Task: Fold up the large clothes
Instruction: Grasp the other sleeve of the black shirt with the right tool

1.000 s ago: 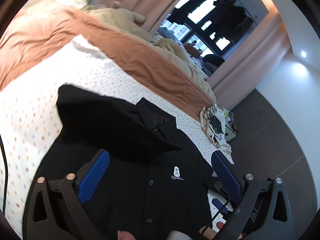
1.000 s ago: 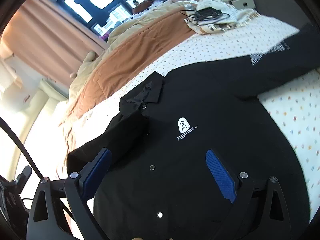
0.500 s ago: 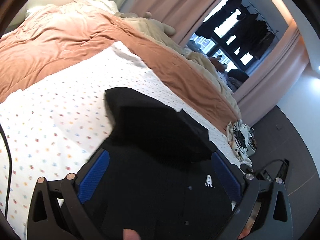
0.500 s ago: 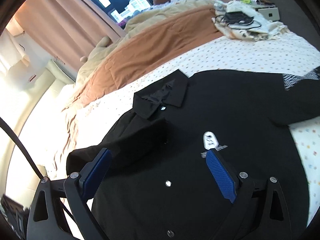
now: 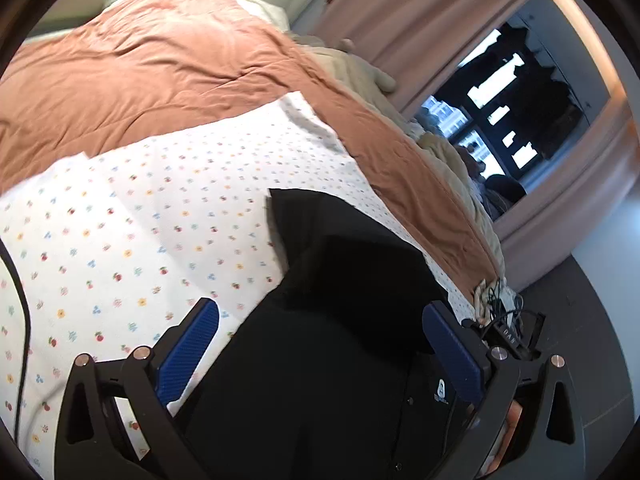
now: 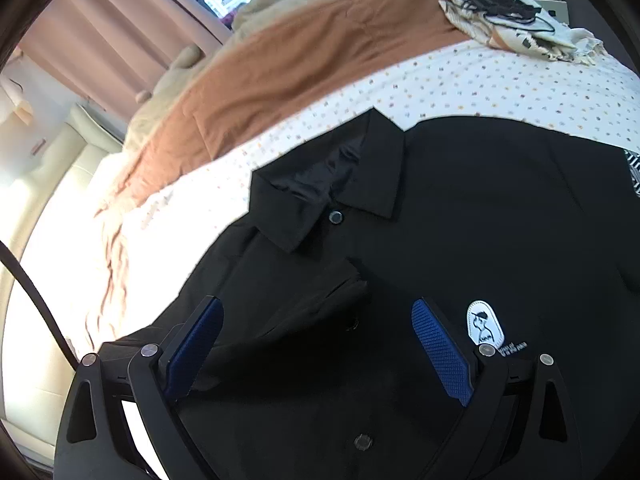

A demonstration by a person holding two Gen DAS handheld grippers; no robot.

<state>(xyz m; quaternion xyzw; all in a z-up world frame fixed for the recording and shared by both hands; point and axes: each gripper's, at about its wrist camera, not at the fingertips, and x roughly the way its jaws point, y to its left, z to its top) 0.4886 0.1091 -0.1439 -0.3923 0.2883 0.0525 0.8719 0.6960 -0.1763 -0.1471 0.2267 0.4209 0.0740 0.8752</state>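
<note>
Lying flat on the bed, front up, is a black button shirt, spread over the white sheet with small coloured dots. Collar points toward the rust-orange blanket bunched along the far side of the bed. One sleeve is folded in across the chest, its cuff end lying just below the collar. White oval logo patch on the chest, right beside the right gripper's far finger. Top button at the collar, another button lower on the placket.

Left gripper hangs over the shirt's side edge, jaws spread wide, nothing between them; its blue pads sit one over the sheet, one over black fabric. The folded sleeve shows ahead of it as a dark flap.

Right gripper hangs over the chest and folded sleeve, jaws spread wide too, gripping nothing; whether the fingers touch the cloth, cannot tell.

Pile of cream cloth with black cables at the bed's far corner. Pink curtains by the window.
</note>
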